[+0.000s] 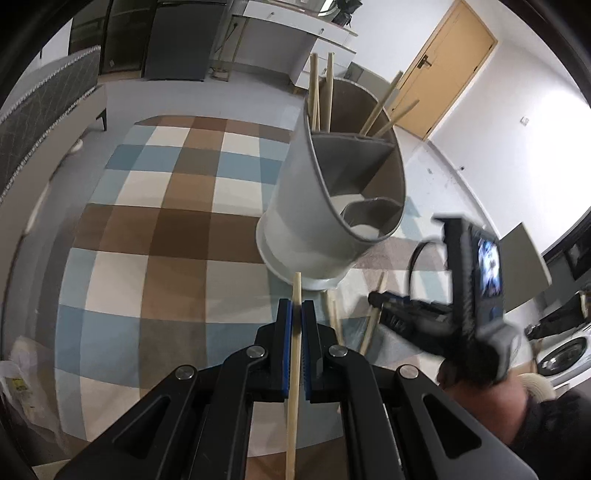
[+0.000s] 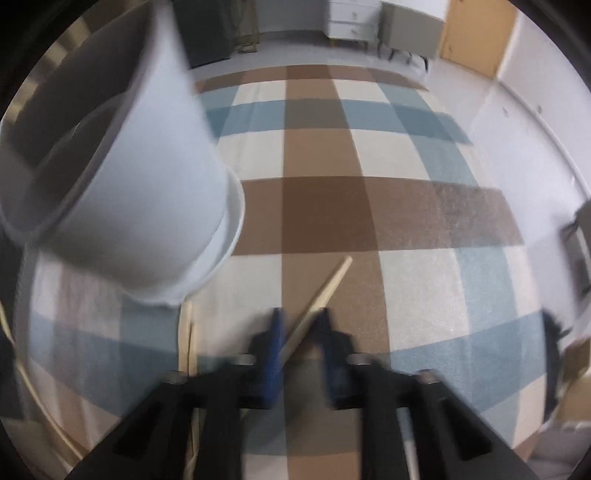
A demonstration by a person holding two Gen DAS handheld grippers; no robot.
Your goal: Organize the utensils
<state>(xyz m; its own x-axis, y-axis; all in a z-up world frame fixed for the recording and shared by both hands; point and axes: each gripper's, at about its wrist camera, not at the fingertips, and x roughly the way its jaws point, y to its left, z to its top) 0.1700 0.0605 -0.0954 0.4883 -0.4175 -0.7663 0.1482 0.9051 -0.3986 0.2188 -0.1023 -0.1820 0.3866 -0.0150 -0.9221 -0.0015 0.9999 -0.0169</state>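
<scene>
A grey utensil holder (image 1: 325,206) with inner dividers stands on the checked rug, with several wooden chopsticks (image 1: 321,92) upright in its far compartments. My left gripper (image 1: 296,306) is shut on one wooden chopstick (image 1: 294,369), just in front of the holder's base. My right gripper (image 2: 299,317) is open around another chopstick (image 2: 321,291) that lies slanted on the rug between its blue pads; the view is blurred. The holder (image 2: 122,177) is to the right gripper's upper left. The right gripper (image 1: 391,302) also shows in the left wrist view, low beside the holder.
More chopsticks (image 1: 373,317) lie on the rug by the holder's base, and two show in the right wrist view (image 2: 188,339). A sofa (image 1: 48,122) is at the left, white drawers (image 2: 351,18) and a wooden door (image 1: 443,62) at the back.
</scene>
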